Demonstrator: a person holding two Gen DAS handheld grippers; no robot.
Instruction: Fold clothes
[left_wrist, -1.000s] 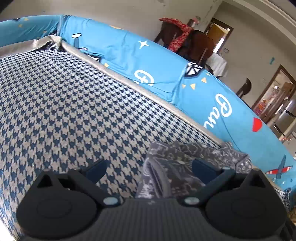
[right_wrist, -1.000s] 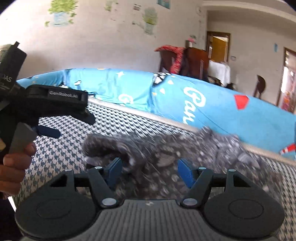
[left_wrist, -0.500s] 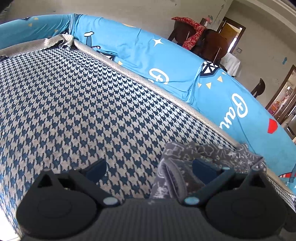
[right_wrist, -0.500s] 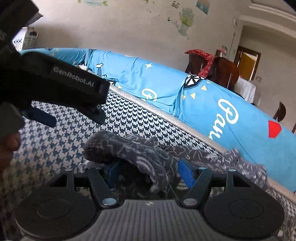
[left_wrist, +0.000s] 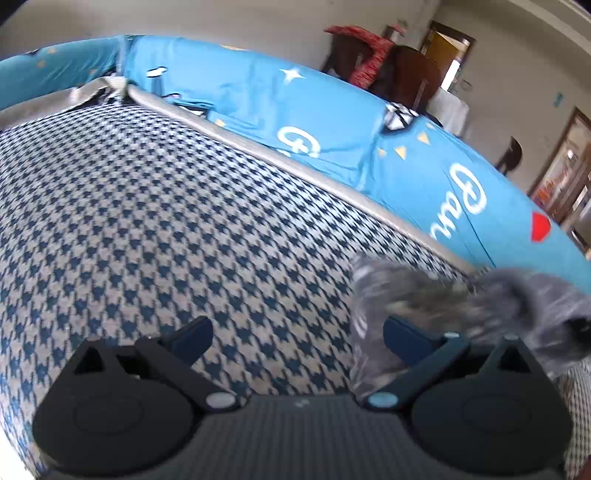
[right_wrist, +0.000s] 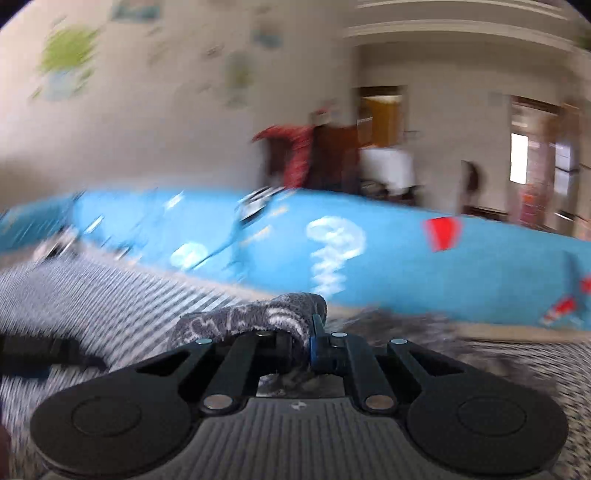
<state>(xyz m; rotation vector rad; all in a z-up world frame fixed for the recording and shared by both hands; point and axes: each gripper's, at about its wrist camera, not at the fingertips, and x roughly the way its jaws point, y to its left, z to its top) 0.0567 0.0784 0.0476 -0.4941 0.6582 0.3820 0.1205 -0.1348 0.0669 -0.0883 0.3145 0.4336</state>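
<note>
Houndstooth bed (left_wrist: 155, 206) lies ahead; right gripper (right_wrist: 308, 341) pinches the garment (right_wrist: 255, 317) (blurred) to lift it, left gripper (left_wrist: 295, 332) gaping beside it.

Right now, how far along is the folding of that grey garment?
Barely begun. Nothing looks folded: the grey garment is a crumpled heap on the checked cushion. In hand: the right gripper is shut on a bunched edge of it, seen in the right wrist view. The left gripper is open beside the heap, holding nothing. Left to do: spreading it flat and every fold. Both views are blurred.
</note>
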